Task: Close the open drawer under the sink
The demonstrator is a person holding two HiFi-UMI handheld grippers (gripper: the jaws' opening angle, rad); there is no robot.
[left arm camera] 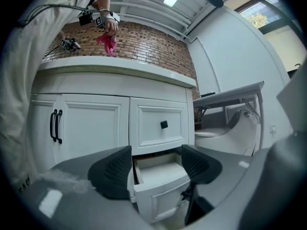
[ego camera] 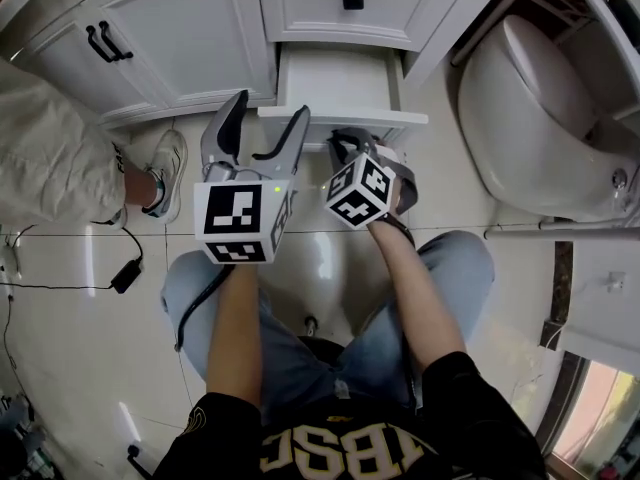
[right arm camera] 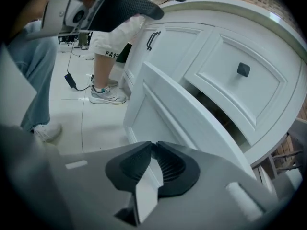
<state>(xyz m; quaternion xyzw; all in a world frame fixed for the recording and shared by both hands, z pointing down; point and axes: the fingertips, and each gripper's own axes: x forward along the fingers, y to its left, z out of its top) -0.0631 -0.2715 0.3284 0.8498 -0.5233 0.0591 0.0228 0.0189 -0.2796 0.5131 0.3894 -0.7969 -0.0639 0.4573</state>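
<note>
I'm in the approach: the drawer (ego camera: 336, 83) stands pulled out of the cabinet under the counter (left arm camera: 115, 67), just below the shut upper drawer with the black knob (ego camera: 353, 1), and nothing has been pushed yet as far as I can judge. My left hand-held gripper (ego camera: 271, 110) hangs in front of the drawer's left corner with its jaws wide and nothing gripped. My right hand-held gripper (ego camera: 350, 144) sits just beside the drawer's front panel with its jaws pressed together; I can make out no object pinched in them. I reckon the next move is to lay the shut right jaws flat on the front panel and push straight in, keeping level so the drawer does not rack on its runners, until the panel sits flush. The head view alone shows both tools together and how far the drawer juts out over the floor. The left gripper view looks into the drawer (left arm camera: 160, 174), which seems bare inside, and catches someone's hand with a pink cloth (left arm camera: 106, 43) above the counter. The right gripper view shows its closed jaws, which its marker cube hides from above, and the dark gap behind the panel (right arm camera: 192, 123).
</note>
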